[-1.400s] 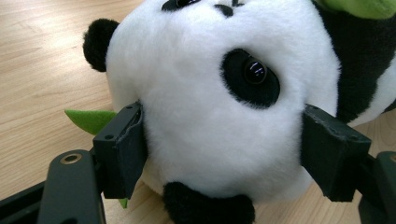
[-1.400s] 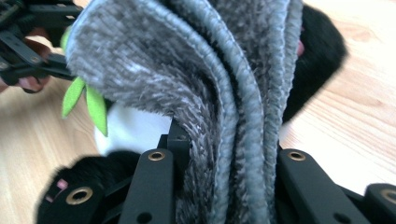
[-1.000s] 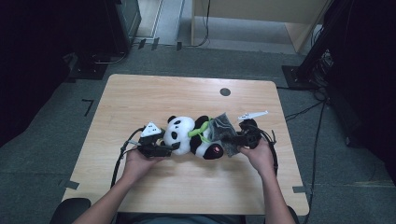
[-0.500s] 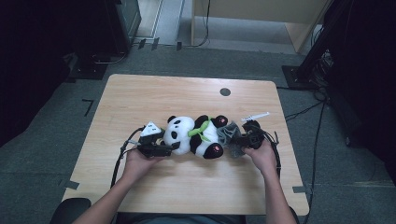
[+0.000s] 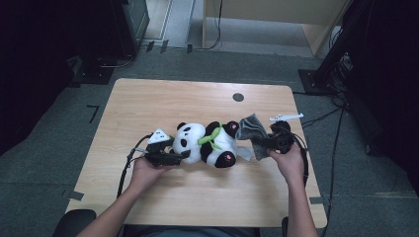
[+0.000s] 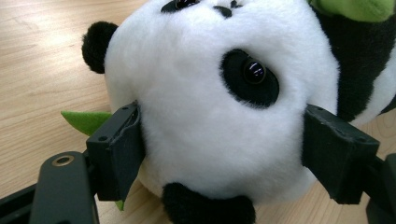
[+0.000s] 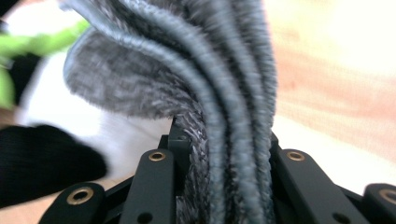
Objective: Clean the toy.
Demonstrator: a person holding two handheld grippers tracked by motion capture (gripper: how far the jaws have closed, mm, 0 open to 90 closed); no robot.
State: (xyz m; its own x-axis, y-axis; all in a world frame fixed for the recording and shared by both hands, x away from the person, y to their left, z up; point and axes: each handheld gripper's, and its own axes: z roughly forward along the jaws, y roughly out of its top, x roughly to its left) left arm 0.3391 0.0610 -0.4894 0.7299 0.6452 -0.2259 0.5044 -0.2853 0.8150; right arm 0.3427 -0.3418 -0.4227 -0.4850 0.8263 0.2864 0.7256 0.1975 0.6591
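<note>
From the high view, the panda (image 5: 205,143) lies on its side near the middle of the table (image 5: 148,98), head toward the left gripper (image 5: 165,154). The right gripper (image 5: 269,143) holds a grey cloth (image 5: 253,134) just beside the toy's feet. The cloth hangs limp, bunched, and looks light.

In the left gripper view, the jaws press both sides of the panda's head (image 6: 210,116), and the plush dents slightly under them. The jaws have just been opening a little, with the head between them. The toy looks soft and squashy, so the rounded head gives a sure hold.

In the right gripper view, the jaws are clamped on folded cloth (image 7: 219,116). Its thick hemmed edges seem the best place to pinch.
</note>
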